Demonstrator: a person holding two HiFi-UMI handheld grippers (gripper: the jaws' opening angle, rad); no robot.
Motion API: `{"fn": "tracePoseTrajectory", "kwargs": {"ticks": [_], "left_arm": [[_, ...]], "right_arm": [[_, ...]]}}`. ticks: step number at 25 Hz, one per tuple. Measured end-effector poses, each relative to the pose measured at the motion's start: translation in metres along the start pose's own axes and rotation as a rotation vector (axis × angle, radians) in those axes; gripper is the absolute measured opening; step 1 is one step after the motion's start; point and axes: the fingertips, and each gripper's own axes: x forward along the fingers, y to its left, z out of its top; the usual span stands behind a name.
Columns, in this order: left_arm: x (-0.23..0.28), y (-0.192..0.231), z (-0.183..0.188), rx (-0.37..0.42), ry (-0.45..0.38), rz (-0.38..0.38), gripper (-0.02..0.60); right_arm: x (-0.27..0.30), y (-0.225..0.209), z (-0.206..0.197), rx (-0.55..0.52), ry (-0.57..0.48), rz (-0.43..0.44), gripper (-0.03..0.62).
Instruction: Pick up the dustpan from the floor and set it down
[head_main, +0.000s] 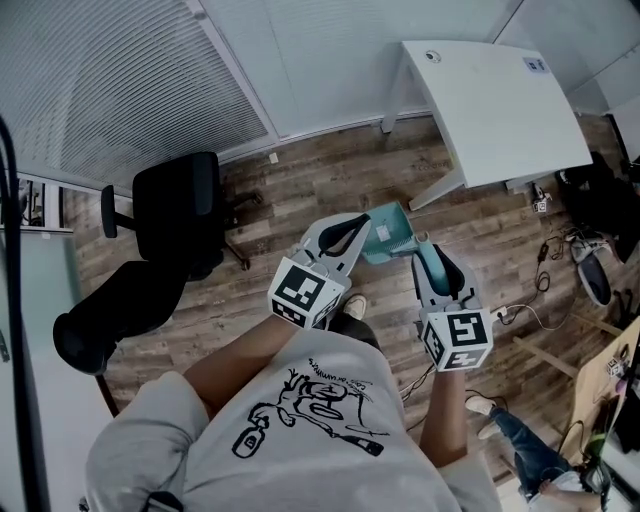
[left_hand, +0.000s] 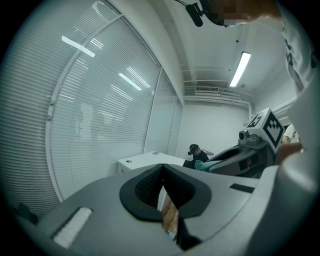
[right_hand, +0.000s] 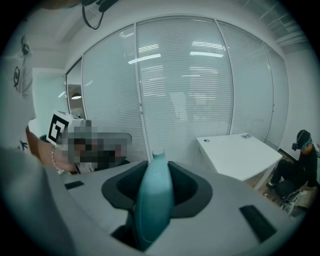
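In the head view a teal dustpan (head_main: 388, 232) hangs above the wood floor, its pan pointing away from me. My right gripper (head_main: 432, 258) is shut on its handle. The right gripper view shows that teal handle (right_hand: 155, 200) standing upright between the pads, filling the gap of the right gripper (right_hand: 159, 167). My left gripper (head_main: 352, 232) sits just left of the pan, beside it. Seen from the left gripper view, the left gripper (left_hand: 162, 172) has its pads together with nothing between them. A sliver of teal dustpan (left_hand: 199, 165) shows past the jaws.
A white table (head_main: 490, 110) stands ahead on the right, close to the glass wall with blinds. To the left is a black office chair (head_main: 180, 215). Cables (head_main: 560, 250) lie on the floor at right. A seated person (right_hand: 302, 160) is at the far right.
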Motion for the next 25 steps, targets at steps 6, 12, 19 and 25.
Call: {"fn": "tracePoseTrajectory", "kwargs": {"ticks": [6,12,19,25], "left_arm": [[0.002,-0.002,-0.014,0.007,0.024,-0.022,-0.005],[0.012,-0.002,-0.040,0.014,0.058,-0.038,-0.005],[0.032,0.005,-0.082,0.005,0.098,-0.053,-0.005],[0.049,0.024,-0.132,-0.017,0.135,-0.045,-0.005]], "right_arm": [[0.015,-0.005,-0.021,-0.003,0.010,-0.003,0.118],[0.035,-0.013,-0.055,-0.002,0.040,-0.007,0.118],[0.064,-0.023,-0.093,0.007,0.070,-0.014,0.118],[0.093,-0.029,-0.132,0.024,0.089,-0.019,0.118]]}}
